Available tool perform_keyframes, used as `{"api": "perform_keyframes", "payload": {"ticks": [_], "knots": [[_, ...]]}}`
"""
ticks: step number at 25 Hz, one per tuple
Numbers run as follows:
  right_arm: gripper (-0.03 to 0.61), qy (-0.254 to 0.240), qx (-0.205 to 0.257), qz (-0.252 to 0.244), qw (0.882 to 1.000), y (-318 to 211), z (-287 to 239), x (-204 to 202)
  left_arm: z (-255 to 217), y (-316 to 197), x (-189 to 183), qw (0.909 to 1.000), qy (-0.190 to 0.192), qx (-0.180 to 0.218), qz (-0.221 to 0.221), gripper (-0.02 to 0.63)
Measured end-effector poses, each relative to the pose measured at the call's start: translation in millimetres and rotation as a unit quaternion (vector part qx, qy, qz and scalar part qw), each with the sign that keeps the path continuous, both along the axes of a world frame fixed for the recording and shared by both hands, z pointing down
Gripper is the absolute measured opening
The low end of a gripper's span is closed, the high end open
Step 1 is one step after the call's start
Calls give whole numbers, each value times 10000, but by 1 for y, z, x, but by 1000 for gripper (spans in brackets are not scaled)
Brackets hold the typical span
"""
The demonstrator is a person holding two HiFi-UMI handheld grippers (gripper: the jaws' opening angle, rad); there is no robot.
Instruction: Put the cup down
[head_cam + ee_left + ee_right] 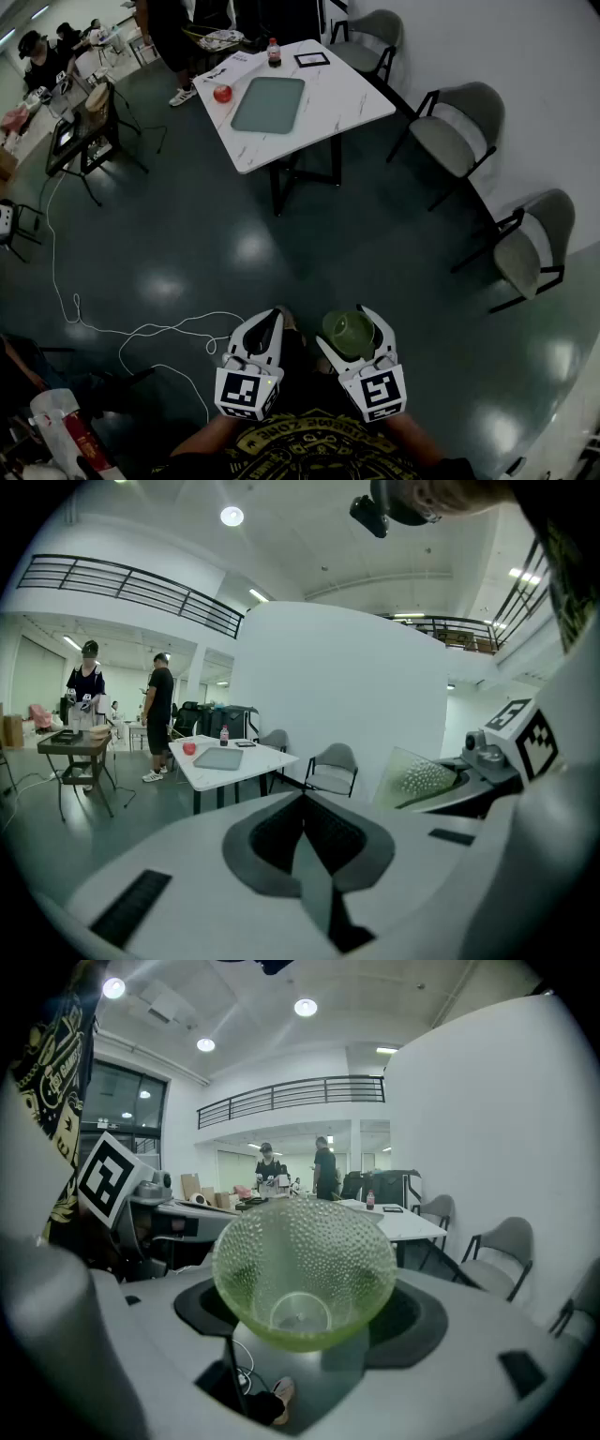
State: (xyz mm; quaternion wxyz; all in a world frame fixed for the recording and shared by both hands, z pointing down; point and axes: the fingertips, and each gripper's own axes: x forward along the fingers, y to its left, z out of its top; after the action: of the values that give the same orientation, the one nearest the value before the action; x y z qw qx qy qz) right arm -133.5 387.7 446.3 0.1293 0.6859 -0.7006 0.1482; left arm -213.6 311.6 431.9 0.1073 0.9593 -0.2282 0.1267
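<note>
Got the green bumpy cup (302,1269) clamped in the right gripper (349,330), with jaws spread wide against its sides and mouth roughly up, probably to carry it steady without squeezing too hard. Keeping the left gripper (265,326) pinched fully shut on nothing, parked just beside the right, apparently just to stay out of the way. Holding everything close to the body over the dark floor (187,244), well apart from the white tabletop (352,98) with the tray (269,103), red fruit (222,93) and bottle (274,52). So not put down yet; guessing a walk over first, then aiming for the bare patch beside the tray.
</note>
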Motion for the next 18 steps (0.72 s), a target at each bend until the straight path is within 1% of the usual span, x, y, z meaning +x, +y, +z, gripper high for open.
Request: {"api": "perform_keyframes", "payload": {"ticks": [2,7,10,18], "knots": [[379,55,-31,-72,10000,-3,-4,-2,1,-2,-1,10000,0,-5,-12,12],[379,56,-30,-70,10000,-9,-3,-3,1,-9,-4,10000,-2,-7,-37,12],[379,10,-13,-10,10000,-10,-1,-2,3,-12,-4,10000,-7,-40,-48,12],[380,-78,-10,-40,10000,-24,-7,4,7,-22,1,9998,-43,-141,-117,12]]}}
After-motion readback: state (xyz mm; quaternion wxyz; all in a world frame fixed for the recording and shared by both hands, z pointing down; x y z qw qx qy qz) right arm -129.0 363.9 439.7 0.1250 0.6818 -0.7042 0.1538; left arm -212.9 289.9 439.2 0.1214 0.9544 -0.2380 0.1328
